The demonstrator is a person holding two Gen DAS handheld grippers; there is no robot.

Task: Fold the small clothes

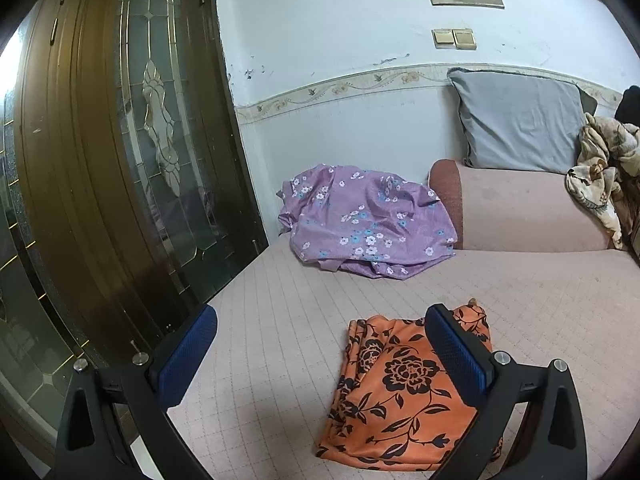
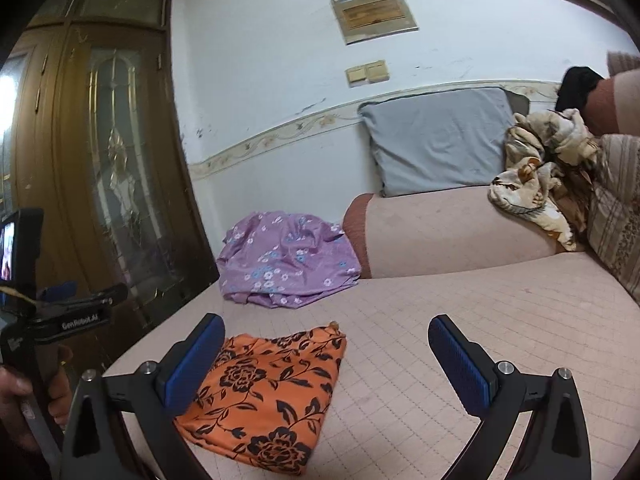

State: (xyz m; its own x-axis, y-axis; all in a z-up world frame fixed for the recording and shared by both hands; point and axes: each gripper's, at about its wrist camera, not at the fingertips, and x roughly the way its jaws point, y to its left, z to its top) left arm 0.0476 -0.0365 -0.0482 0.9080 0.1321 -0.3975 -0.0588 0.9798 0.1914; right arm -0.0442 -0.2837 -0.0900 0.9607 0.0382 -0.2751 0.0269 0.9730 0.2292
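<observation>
Both your grippers, left (image 1: 320, 344) and right (image 2: 326, 354), hang with jaws spread wide and nothing between the pads, above the bed (image 2: 460, 340). The folded orange cloth (image 2: 268, 396) lies flat near the bed's front edge, touched by neither gripper. The crumpled purple cloth (image 2: 286, 260) sits at the far edge by the wall, just beside the bolster (image 2: 448, 236).

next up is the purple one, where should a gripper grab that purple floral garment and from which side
Probably the loose hem of the purple floral garment that spills toward the camera onto the mattress. Come from the front, low: it is a crumpled heap with the wall behind and the bolster hard against its right.
</observation>
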